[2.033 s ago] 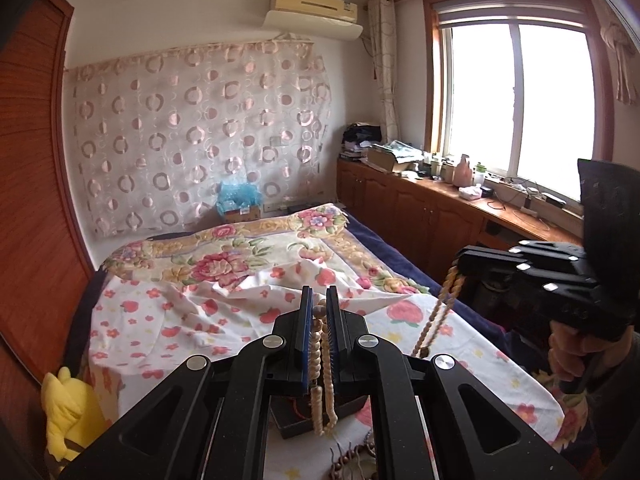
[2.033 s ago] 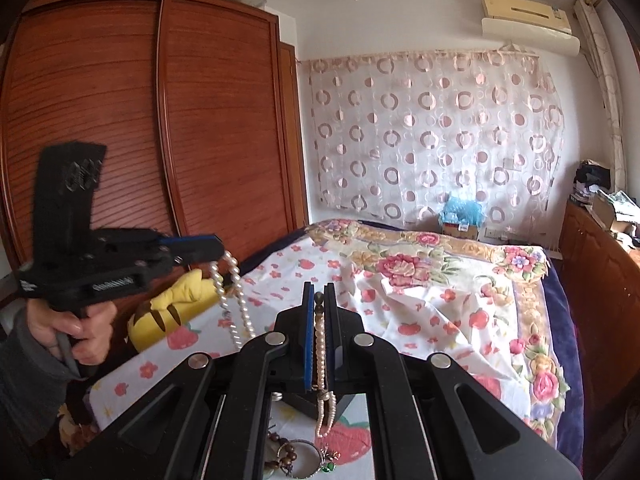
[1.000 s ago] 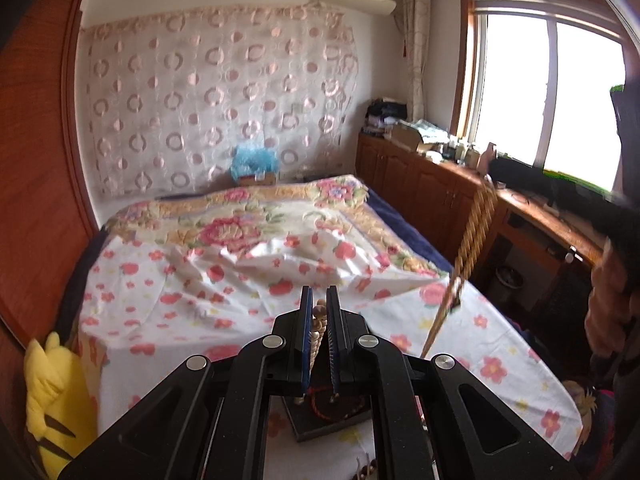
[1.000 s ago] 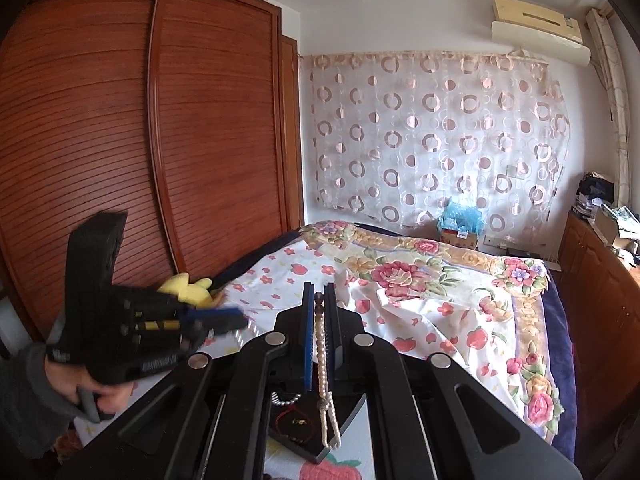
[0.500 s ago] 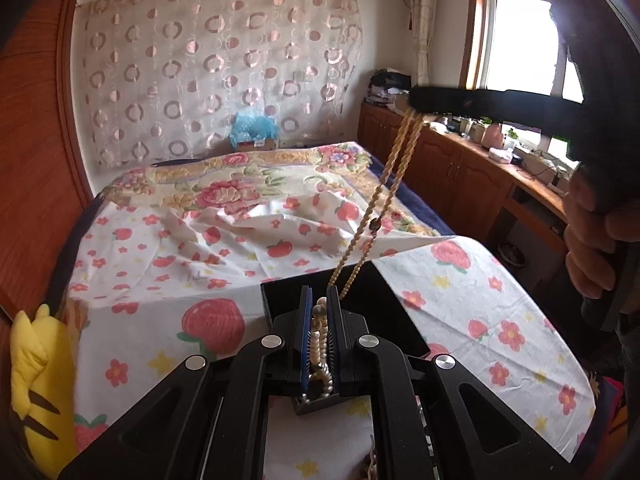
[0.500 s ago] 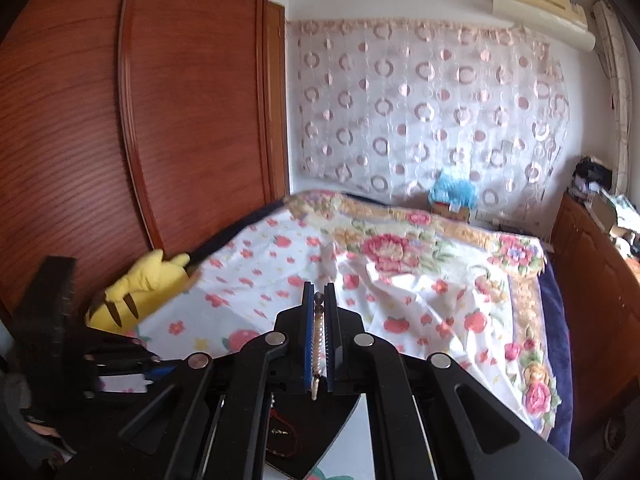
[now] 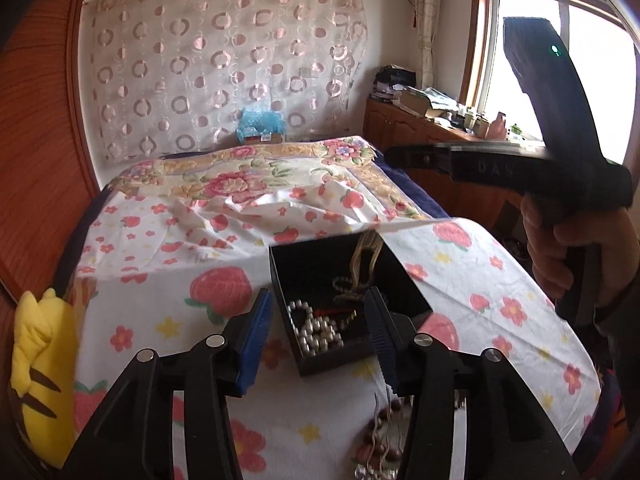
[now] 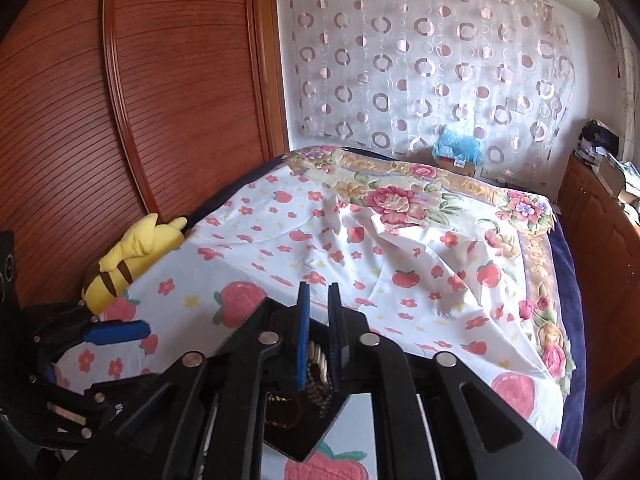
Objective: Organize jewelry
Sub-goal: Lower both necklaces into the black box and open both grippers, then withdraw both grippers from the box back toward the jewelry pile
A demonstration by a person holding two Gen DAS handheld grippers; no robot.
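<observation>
A black jewelry box [image 7: 312,268] lies open on the flowered sheet. A white pearl necklace [image 7: 316,330] rests coiled inside it, just ahead of my left gripper [image 7: 318,300], whose jaws are opening wide with nothing pressed between them. A beige bead necklace [image 7: 362,256] is blurred, dropping into the box's far side. My right gripper [image 7: 394,156] hovers above the box with no strand hanging from its tip. In the right wrist view its jaws [image 8: 319,292] are opening a little, and the beige beads [image 8: 318,356] show in the gap over the box [image 8: 308,436].
A yellow plush toy [image 7: 36,364] lies at the bed's left edge by the wooden wardrobe [image 8: 80,120]. Loose brown bead jewelry [image 7: 380,436] sits on the sheet [image 7: 160,248] near me. A hand [image 7: 560,248] holds the right gripper. Wooden cabinets [image 7: 400,132] line the window wall.
Both grippers sank toward the box. The left jaws spread and the pearls now lie in the box. The beige strand no longer hangs from the right gripper, whose jaws parted slightly.
</observation>
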